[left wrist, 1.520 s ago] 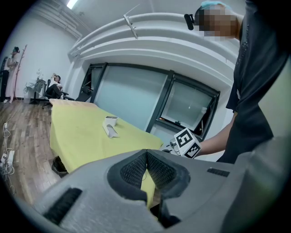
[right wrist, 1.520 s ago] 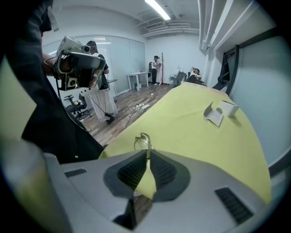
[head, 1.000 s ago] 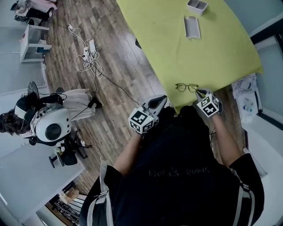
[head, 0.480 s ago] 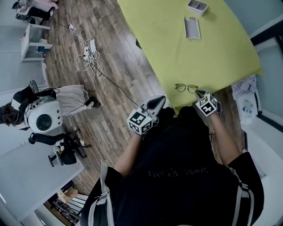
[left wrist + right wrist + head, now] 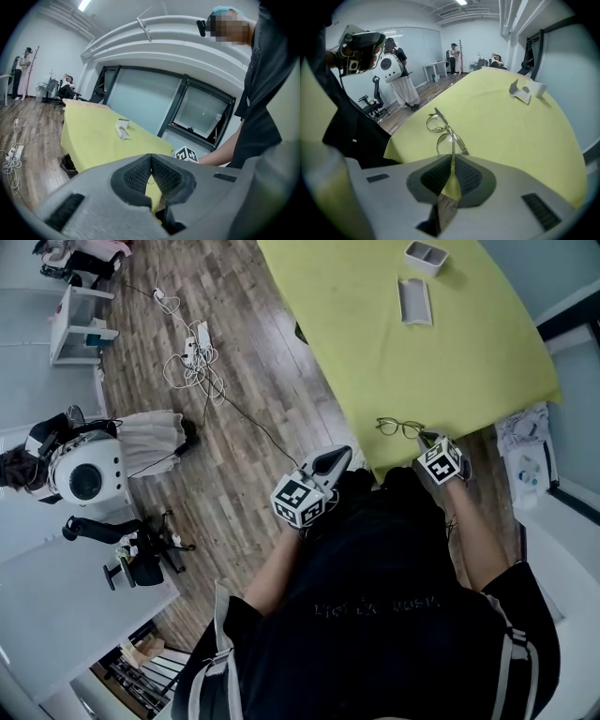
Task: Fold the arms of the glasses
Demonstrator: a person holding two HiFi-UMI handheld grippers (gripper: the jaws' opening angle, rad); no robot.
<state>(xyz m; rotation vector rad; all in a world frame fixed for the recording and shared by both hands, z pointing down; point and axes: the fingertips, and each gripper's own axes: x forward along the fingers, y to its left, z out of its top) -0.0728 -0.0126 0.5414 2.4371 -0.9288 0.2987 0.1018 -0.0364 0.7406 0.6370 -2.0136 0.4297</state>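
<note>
Glasses (image 5: 397, 427): on yellow table (image 5: 450, 352) at its near edge; lens front runs 9 to 3 in head view, arms unfolded.
Right gripper (image 5: 424, 437): jaws clamped on one glasses arm, which points to 4 o'clock.
Left gripper (image 5: 337, 454): jaws together, nothing between; off the table, 8 o'clock of glasses.
Unclear: hinges too small.

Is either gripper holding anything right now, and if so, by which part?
The right gripper is shut on the thin-framed round glasses, pinching one arm near its end. The left gripper is shut, holding nothing.
</note>
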